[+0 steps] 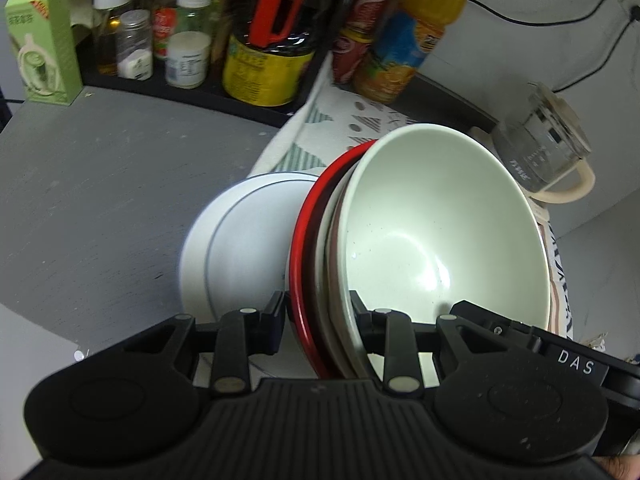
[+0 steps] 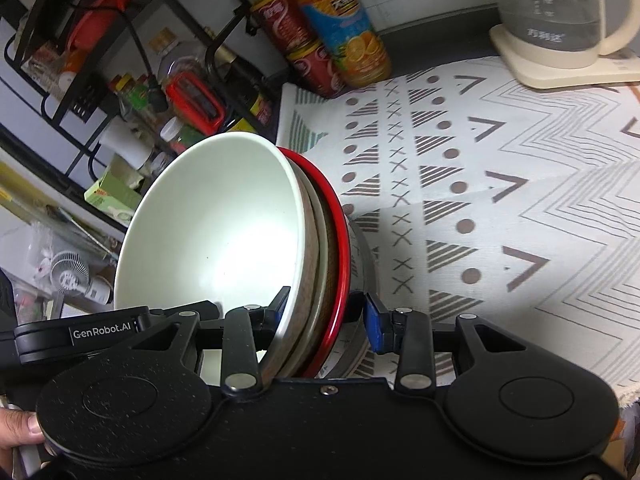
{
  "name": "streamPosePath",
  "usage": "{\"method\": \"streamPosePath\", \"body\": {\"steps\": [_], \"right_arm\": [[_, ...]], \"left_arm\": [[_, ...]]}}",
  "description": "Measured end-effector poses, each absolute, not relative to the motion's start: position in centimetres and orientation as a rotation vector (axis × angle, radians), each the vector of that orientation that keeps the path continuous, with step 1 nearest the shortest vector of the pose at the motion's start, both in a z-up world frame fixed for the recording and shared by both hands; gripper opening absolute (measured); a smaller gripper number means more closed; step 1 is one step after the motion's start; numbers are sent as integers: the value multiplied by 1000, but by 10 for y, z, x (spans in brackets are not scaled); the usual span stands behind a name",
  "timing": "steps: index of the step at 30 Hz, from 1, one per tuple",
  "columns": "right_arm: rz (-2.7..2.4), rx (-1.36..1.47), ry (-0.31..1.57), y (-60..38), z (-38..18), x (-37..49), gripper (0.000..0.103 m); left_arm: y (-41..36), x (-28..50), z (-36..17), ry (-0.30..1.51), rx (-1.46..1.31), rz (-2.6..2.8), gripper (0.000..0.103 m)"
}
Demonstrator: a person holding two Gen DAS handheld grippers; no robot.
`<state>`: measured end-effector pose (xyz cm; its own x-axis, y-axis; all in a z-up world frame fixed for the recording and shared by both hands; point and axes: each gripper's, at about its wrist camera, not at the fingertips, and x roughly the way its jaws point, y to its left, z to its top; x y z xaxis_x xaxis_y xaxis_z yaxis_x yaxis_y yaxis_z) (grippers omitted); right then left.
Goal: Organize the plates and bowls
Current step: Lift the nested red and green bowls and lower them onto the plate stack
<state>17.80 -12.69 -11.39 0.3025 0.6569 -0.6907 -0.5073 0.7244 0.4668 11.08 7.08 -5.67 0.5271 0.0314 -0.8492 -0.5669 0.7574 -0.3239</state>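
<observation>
a white plate (image 1: 240,236) is seen at left on the grey table (image 1: 100,184). a nested bowl stack (image 1: 400,248) is clamped at opposite rims by the left gripper (image 1: 320,312) and right gripper (image 2: 326,310) (a carrying step, by judgement); level lowering onto a resting spot is called for next.

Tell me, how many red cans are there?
2. Both red cans stand stacked beside the orange juice bottle at the back of the patterned cloth: the upper can on the lower can. More may be hidden.
</observation>
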Motion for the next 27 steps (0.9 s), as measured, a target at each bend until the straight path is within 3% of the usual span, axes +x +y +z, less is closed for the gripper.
{"method": "streamPosePath", "body": {"steps": [27], "right_arm": [[772, 111, 1099, -90, -142, 197, 36]], "left_arm": [[104, 118, -91, 1056, -679, 444, 30]]}}
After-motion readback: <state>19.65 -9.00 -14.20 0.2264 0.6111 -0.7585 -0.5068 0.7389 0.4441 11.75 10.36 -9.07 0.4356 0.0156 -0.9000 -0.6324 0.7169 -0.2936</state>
